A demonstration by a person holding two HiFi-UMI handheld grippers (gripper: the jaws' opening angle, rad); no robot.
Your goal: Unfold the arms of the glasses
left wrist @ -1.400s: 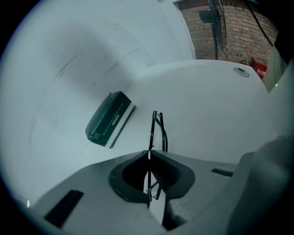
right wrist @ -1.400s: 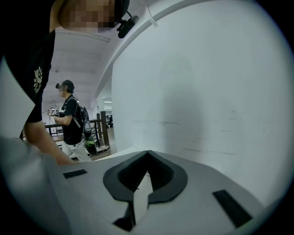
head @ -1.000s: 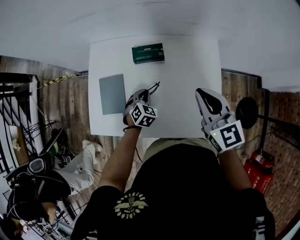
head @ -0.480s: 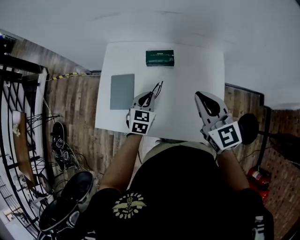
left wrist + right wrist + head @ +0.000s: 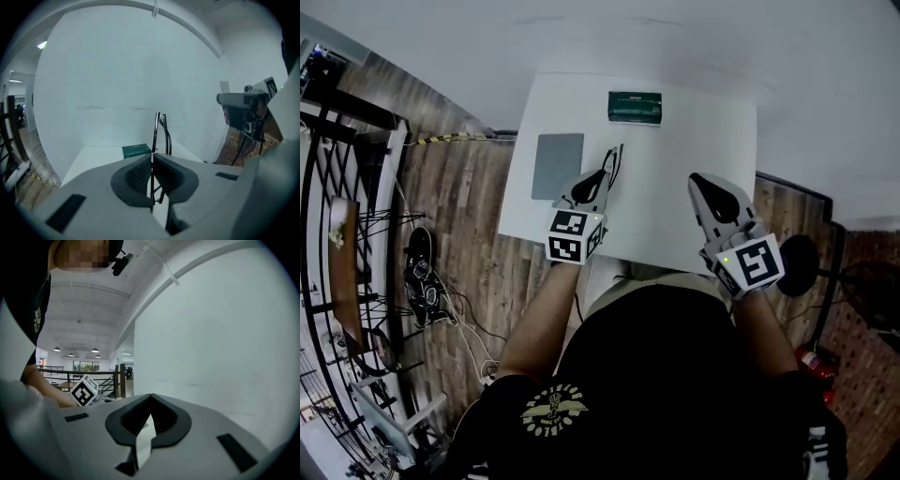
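Note:
The black thin-framed glasses hang above the white table, pinched in my left gripper, which is shut on them. In the left gripper view the glasses stick up edge-on from between the closed pads, past the gripper tips, with the frame upright and the arms folded against it. My right gripper is off to the right over the table, shut with nothing in it. The right gripper view shows its tips meeting against the white wall.
A dark green box lies at the table's far edge and a grey pad at its left side. The green box also shows beyond the glasses. Wooden floor and black railings lie left; a camera on a stand is at right.
My left gripper has risen from the table with the glasses in it and rolled, so the glasses now point away. The right gripper has shifted a little, still shut.

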